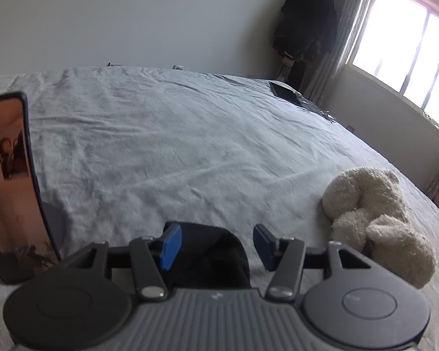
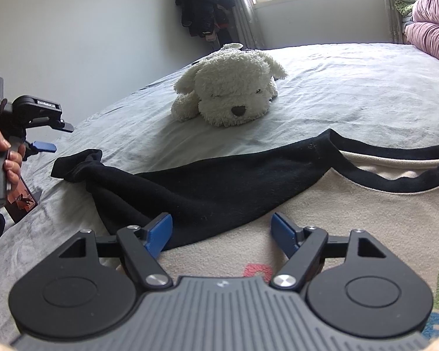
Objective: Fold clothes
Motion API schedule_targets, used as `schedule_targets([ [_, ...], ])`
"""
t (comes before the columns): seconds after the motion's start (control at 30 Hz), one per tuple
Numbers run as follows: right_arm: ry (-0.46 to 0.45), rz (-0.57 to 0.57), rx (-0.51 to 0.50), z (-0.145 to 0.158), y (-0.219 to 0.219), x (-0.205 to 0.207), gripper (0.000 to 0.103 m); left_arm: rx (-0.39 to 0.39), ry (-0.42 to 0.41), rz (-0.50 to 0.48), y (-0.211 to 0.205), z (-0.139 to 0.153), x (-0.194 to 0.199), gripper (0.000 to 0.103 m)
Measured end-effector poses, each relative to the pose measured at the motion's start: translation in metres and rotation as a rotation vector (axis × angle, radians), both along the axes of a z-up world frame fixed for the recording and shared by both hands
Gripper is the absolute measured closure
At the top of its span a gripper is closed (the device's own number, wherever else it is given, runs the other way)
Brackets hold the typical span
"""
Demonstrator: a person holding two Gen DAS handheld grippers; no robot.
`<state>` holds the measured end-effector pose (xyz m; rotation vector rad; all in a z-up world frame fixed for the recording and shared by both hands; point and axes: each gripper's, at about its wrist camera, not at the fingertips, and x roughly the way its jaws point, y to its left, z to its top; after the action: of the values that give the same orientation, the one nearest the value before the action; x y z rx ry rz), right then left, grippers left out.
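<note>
- A white plush dog [image 2: 229, 87] is seen lying on the grey bedsheet [image 2: 351, 87], well beyond the garment and apart from it; in the left wrist view it [image 1: 377, 219] lies to the right of the left gripper.
- A phone [image 1: 11, 187] is propped upright at the left edge of the left wrist view, its screen lit; in the right wrist view it [image 2: 22, 200] is partly hidden behind the hand.
- A flat dark tablet [image 1: 286, 92] is seen at the far edge of the bed, with dark clothes [image 1: 307, 20] hung in the corner beside the curtained window [image 1: 401, 38].
- Pink and purple bedding [image 2: 433, 26] is piled at the far right of the bed.
- The sweater [image 2: 322, 204] is spread on the near part of the bed: a cream body with coloured lettering low down, a black neckline band, and a black sleeve [image 2: 172, 184] stretched out to the left, its cuff crumpled.
- The right gripper [image 2: 222, 234] is held over the seam between sleeve and body, its blue-padded jaws spread apart with nothing between them.
- The left gripper [image 1: 216, 245] is likewise spread wide; black fabric [image 1: 216, 260] is seen under and between its fingers, but it is not pinched.
- From the right wrist view the left gripper [image 2: 48, 137] is seen gripped by a hand [image 2: 10, 158] above the sleeve's cuff.
</note>
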<state>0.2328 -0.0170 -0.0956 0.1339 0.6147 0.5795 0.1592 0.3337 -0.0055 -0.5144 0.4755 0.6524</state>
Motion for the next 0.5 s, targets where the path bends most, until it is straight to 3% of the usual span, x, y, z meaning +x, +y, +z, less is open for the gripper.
schedule_targets([
  [0.13,-0.016,0.010,-0.048,-0.001,0.006,-0.002,0.025,-0.024,-0.045,-0.008,-0.017,-0.032,-0.014,0.043],
  [0.3,-0.055,0.001,-0.122,0.002,0.018,-0.009,0.025,-0.004,-0.029,-0.107,-0.009,-0.029,-0.020,0.047],
  [0.43,-0.093,-0.013,-0.179,0.006,0.028,-0.016,0.044,0.012,-0.017,-0.185,-0.002,-0.028,-0.024,0.054],
  [0.5,-0.112,-0.020,-0.207,0.009,0.034,-0.020,0.047,0.020,-0.011,-0.224,0.001,-0.027,-0.026,0.054],
])
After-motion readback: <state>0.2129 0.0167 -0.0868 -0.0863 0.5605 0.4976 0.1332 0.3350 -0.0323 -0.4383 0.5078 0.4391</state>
